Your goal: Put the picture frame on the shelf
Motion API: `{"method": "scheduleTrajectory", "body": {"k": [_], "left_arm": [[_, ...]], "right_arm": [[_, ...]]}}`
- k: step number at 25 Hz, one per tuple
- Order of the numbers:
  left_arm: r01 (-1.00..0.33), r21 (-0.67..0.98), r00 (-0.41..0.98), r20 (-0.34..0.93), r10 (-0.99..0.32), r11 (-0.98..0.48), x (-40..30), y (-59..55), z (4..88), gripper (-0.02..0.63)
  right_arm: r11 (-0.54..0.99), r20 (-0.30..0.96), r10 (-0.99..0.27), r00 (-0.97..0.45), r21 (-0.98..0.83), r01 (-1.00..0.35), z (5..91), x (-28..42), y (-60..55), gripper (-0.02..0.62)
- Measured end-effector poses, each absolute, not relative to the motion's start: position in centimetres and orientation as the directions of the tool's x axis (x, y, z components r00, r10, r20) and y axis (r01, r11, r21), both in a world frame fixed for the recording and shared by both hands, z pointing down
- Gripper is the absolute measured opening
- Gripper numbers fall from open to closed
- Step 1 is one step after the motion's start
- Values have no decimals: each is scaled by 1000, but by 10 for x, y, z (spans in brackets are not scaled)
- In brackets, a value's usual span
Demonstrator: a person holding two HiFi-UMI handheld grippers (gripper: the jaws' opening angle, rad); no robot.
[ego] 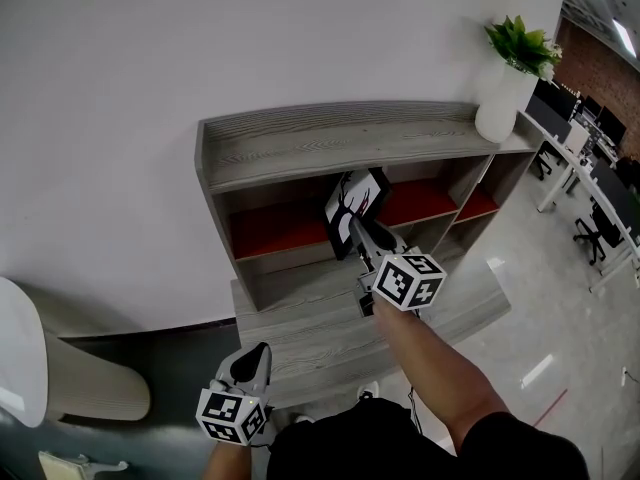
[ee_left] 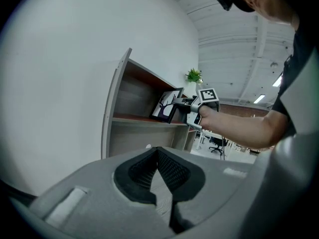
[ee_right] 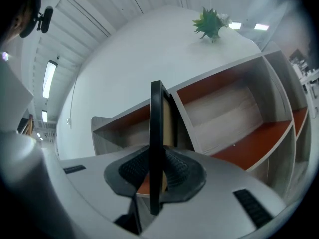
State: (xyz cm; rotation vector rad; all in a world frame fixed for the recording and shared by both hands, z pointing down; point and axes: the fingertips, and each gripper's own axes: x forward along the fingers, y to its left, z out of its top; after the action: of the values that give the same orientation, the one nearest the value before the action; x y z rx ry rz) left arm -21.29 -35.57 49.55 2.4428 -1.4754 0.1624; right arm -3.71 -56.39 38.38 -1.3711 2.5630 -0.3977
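Right claw (ego: 360,231) grasps picture frame (ego: 352,206) beside shelf divider (ee_right: 183,121); left claw (ego: 257,356) clenched, empty; vase (ego: 503,100) atop shelf (ego: 330,138).

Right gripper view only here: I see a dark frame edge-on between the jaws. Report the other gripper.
Observer: The left gripper hangs low by the person's body, short of the shelf unit. Its jaw tips are together with nothing between them.
Operator: Describe the face of the frame.
Observer: The picture frame shows a black antler-like silhouette on white. It is tilted in front of the red-floored upper row.
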Motion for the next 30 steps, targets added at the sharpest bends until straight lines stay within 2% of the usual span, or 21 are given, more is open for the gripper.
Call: {"method": "scheduleTrajectory", "body": {"k": [16,30], "left_arm": [[-890,188,452,252,-856,-415,-222,-360,500,9],[-881,195,470,255,-845,-432,-217,-361,501,9]], "right_arm": [[448,5,-891,-453,-138,-883,388,-42,-611,80],[433,9,-900,-436,-110,-895,382,-41,-618,75]]}}
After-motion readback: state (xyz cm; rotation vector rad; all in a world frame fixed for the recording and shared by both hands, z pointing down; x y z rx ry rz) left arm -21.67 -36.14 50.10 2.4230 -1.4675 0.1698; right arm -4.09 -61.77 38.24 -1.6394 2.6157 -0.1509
